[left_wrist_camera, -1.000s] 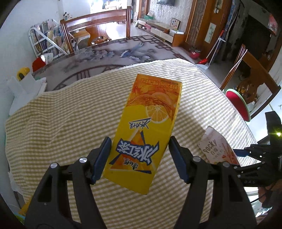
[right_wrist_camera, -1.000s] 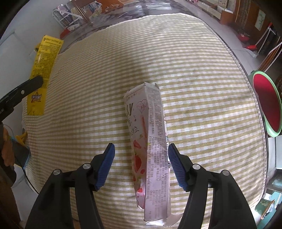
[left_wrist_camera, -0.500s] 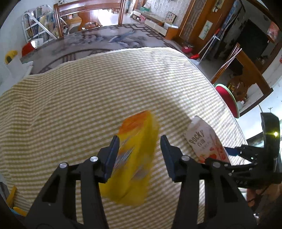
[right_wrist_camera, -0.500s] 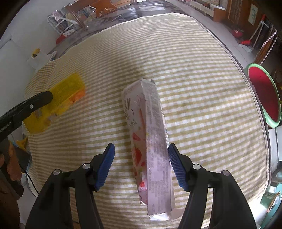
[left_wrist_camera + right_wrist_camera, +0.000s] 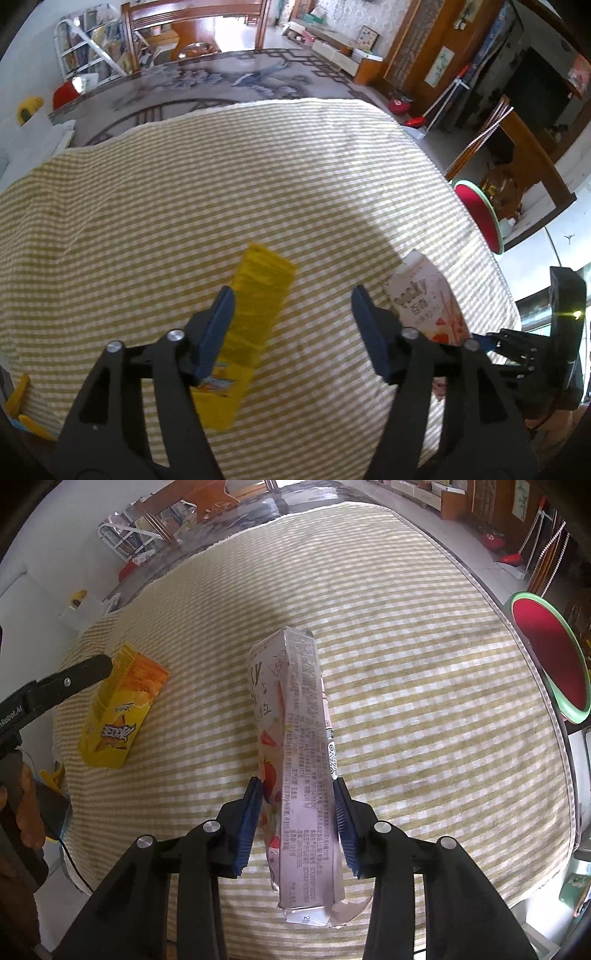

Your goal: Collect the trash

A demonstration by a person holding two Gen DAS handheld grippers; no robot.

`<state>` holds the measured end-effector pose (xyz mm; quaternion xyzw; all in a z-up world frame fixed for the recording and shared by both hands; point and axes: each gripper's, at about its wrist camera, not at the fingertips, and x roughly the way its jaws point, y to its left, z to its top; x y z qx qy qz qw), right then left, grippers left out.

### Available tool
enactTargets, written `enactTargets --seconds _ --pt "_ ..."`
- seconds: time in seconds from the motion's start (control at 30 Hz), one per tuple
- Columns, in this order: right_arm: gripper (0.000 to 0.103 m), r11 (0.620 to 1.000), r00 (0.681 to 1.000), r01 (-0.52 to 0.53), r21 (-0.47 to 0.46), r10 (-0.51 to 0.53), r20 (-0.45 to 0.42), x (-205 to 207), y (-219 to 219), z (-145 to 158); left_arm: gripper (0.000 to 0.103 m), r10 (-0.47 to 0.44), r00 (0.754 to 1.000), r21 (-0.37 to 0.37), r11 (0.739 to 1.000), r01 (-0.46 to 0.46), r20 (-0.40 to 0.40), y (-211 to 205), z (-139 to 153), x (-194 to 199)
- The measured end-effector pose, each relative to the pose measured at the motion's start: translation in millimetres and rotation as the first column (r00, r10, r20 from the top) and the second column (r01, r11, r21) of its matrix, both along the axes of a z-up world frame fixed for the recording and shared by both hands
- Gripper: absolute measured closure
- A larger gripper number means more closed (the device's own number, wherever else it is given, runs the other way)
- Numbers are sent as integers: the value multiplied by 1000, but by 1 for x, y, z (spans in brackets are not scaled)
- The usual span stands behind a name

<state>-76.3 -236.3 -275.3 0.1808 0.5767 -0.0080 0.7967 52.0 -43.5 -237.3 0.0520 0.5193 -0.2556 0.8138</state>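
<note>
Pink box (image 5: 299, 760) is clamped by the right hand-held gripper (image 5: 299, 812), just closed on it, at six o'clock on the desk (image 5: 424, 686). Yellow box (image 5: 255, 306) lies by the just-released left hand-held gripper (image 5: 291, 317); a firm, level lift is advised.

Tablecloth (image 5: 424, 664): checked, pale olive-yellow and white. Juice carton (image 5: 122, 716): bright yellow, orange picture at top end, blue-white letters. Snack box (image 5: 303, 760): pale pink-white, red strawberries, grey small print on side. Gripper pads (image 5: 251, 827): blue; arms black. Basin (image 5: 550, 657): red inside, green rim.
</note>
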Motion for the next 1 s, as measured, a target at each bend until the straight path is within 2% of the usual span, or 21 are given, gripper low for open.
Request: enactTargets --seconds 0.1,0.2,0.33,0.63,0.7,0.73,0.77,0.87,1.0 --pt "58 1000 1000 -10 -10 10 -3 7 3 -1 32 10 1000 15 1000 -10 -22 5 -9 -3" --pt "50 1000 1000 -16 -23 16 6 8 4 2 28 -4 1000 52 999 4 12 5 -11 -8" --pt "50 999 1000 -24 -39 25 8 13 6 3 26 -38 998 110 993 33 41 2 -14 -6" --pt "49 999 999 -32 -36 32 2 18 10 -1 26 -24 1000 154 988 24 1 18 -31 8" --pt "50 999 999 -38 -30 38 -3 19 11 -3 39 -30 999 159 987 32 -10 17 -38 8" --pt "53 999 999 -41 -31 41 -6 20 12 -3 58 -28 999 160 987 30 -17 16 -40 8" --pt "63 998 999 -43 -35 43 -8 21 13 -4 67 -21 999 157 987 25 -26 16 -42 8" --pt "66 998 999 -38 -46 39 16 21 13 2 68 9 1000 113 994 -6 -27 15 -39 5" --pt "67 999 996 -15 -50 19 86 19 6 21 68 -8 999 76 997 5 34 3 -19 -9"
